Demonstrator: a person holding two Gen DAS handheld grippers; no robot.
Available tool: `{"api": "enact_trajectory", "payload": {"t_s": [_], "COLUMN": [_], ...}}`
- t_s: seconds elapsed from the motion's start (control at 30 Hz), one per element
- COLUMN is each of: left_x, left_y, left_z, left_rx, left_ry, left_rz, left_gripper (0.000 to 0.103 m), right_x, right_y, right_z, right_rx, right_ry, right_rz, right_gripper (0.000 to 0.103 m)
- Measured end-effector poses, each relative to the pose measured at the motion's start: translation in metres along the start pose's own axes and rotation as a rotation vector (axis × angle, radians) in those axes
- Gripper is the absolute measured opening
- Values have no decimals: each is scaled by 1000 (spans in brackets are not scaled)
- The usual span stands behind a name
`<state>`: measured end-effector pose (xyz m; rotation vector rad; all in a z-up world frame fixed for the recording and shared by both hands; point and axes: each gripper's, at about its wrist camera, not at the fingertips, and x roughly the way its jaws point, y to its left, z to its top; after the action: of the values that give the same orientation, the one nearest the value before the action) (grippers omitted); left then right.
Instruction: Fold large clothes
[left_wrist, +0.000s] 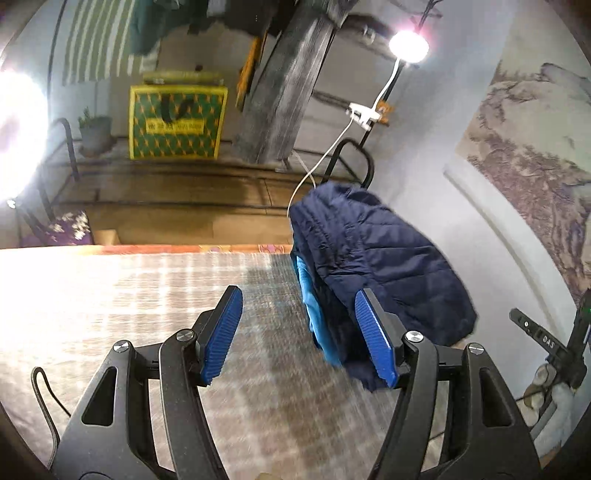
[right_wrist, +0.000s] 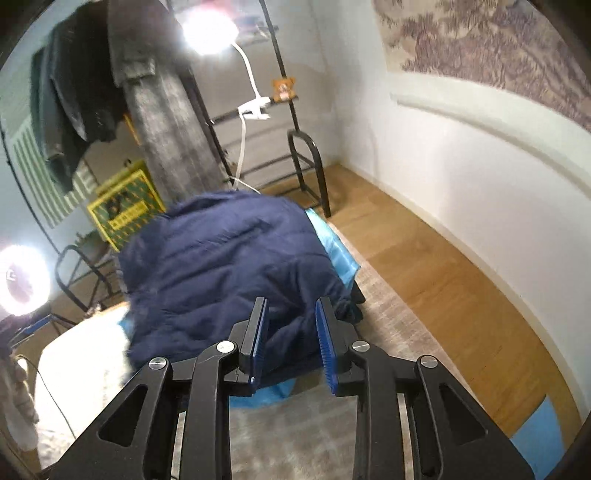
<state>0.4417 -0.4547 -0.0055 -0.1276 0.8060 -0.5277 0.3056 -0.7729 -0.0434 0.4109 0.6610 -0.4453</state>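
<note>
The left gripper (left_wrist: 300, 334) is spread wide and empty over the pale woven bench (left_wrist: 110, 295); the right gripper (right_wrist: 291, 341) gapes narrowly, empty. Just beyond, center frame, lies the quilted navy jacket (right_wrist: 229, 266), bunched, blue lining showing. Farther, a lamp (left_wrist: 408, 46) glares upper right.

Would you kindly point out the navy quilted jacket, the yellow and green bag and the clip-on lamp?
navy quilted jacket (right_wrist: 229, 258), right wrist view, middle of its top panel.
yellow and green bag (left_wrist: 177, 122), left wrist view, front face.
clip-on lamp (left_wrist: 408, 46), left wrist view, glowing head.
</note>
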Motion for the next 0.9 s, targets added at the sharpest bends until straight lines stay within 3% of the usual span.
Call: {"api": "enact_trajectory", "payload": {"t_s": [0.33,0.4,0.47,0.63,0.77,0.9], "left_x": [-183,-219,-245,-305,-343,-368], "left_y": [-7,-5,-2,8,7,8], "left_z": [-23,-32,-39,-62,-86,-114], "left_rx": [109,128,139,155,234,250], "left_ry": [-137,-173,-193,-219,-247,-256], "left_rz": [-10,-12,-15,-41,-5,-16], "left_gripper": [67,67,67,67,67,77], "right_x": [-141,-164,-190,-247,-273,-293], "right_y": [68,82,97,130,149,164], "right_z": [-5,-8,-13,-37,-57,-80], "right_rx": [-100,-125,-148,-189,-204,-225], "right_ry": [-126,-149,-182,-243,-258,-268], "right_rz": [25,30,34,50,59,58], "right_gripper": [27,32,44,45,53,54]}}
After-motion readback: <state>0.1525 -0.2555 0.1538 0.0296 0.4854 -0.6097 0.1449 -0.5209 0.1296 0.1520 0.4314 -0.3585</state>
